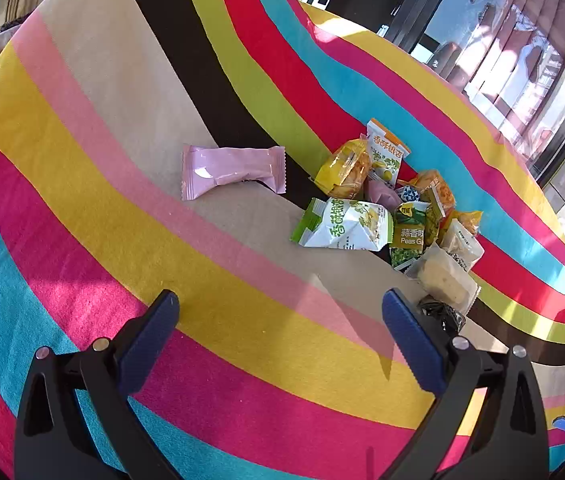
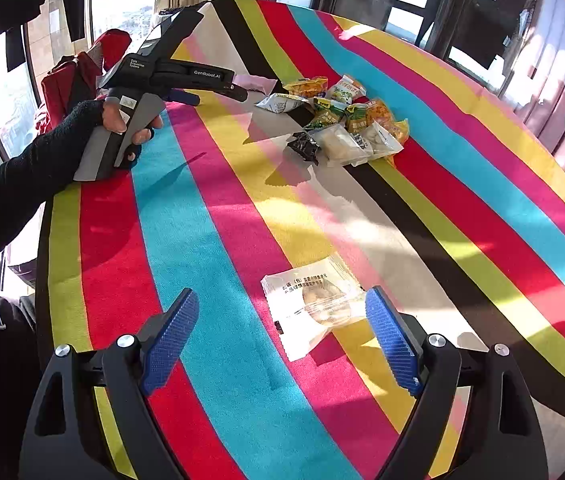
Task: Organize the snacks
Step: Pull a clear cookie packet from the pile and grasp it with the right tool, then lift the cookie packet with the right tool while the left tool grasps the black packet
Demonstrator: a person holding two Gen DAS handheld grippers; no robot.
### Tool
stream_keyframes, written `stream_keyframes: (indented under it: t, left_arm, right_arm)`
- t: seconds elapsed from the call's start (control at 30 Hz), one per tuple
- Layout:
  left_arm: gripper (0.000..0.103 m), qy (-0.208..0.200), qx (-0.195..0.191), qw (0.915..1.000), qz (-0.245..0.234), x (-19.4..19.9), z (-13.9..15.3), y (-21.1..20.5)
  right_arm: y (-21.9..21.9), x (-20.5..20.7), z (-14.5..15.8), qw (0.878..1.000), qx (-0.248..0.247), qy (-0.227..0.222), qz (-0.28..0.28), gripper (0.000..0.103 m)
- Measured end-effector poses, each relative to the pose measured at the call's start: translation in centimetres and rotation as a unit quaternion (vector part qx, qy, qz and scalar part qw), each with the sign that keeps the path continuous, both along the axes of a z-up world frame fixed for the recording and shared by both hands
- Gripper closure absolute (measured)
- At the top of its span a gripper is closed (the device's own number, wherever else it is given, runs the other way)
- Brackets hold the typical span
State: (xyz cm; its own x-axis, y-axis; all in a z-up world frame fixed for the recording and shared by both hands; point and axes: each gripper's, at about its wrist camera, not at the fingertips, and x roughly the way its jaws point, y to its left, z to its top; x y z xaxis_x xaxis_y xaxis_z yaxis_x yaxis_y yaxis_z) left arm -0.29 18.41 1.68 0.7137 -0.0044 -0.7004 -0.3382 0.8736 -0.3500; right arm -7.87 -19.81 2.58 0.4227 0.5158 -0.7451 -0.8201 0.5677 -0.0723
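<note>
A pile of small snack packets (image 1: 382, 216) lies on the striped tablecloth (image 1: 82, 184), right of centre in the left wrist view. One pink packet (image 1: 232, 172) lies apart, to the left of the pile. My left gripper (image 1: 282, 312) hovers open and empty, short of both. In the right wrist view a white packet (image 2: 314, 304) holding a pale round pastry lies flat on the cloth. It sits between the blue pads of my right gripper (image 2: 280, 300), close to the right pad, and the jaws stand open around it. Farther off are the pile (image 2: 342, 120) and the hand-held left gripper (image 2: 174, 76).
A black sleeve and hand (image 2: 114, 120) hold the left gripper over the table's left side. A red bag (image 2: 78, 76) sits beyond the table's left edge. Tall windows surround the room. The table's rounded far edge (image 2: 462, 52) curves behind the pile.
</note>
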Motion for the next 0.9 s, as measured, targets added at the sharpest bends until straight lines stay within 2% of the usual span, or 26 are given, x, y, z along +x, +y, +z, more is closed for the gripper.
stream_keyframes:
  t: [0.1,0.3,0.5,0.53,0.6,0.73,0.9]
  left_arm:
    - [0.002,0.0,0.001,1.0,0.0,0.0,0.0,0.0]
    - [0.002,0.003,0.005,1.0,-0.001,0.1,-0.1,0.0]
    - [0.002,0.003,0.006,1.0,-0.001,0.1,-0.1,-0.1]
    - [0.002,0.003,0.005,1.0,-0.001,0.1,-0.1,-0.1]
    - [0.002,0.003,0.006,1.0,-0.001,0.1,-0.1,-0.1]
    - [0.002,0.003,0.005,1.0,-0.001,0.0,-0.1,-0.1]
    - [0.002,0.003,0.006,1.0,-0.001,0.0,-0.1,-0.1]
  right_arm:
    - [-1.9,1.5,-0.5,1.0,0.006,0.002,-0.013,0.019]
    - [-0.4,4.2,-3.4,0.998,-0.018,0.007,0.059,0.019]
    - [2.0,7.5,-5.7,0.99,-0.03,0.077,0.111,0.018]
    - [2.2,8.0,-5.9,0.99,-0.021,0.09,0.11,0.024]
    - [2.0,8.4,-5.6,0.992,-0.006,0.09,0.089,0.04]
    - [1.0,6.8,-5.6,0.995,0.001,0.079,0.063,0.046]
    - [-0.8,3.5,-5.8,0.998,0.026,0.059,-0.02,0.049]
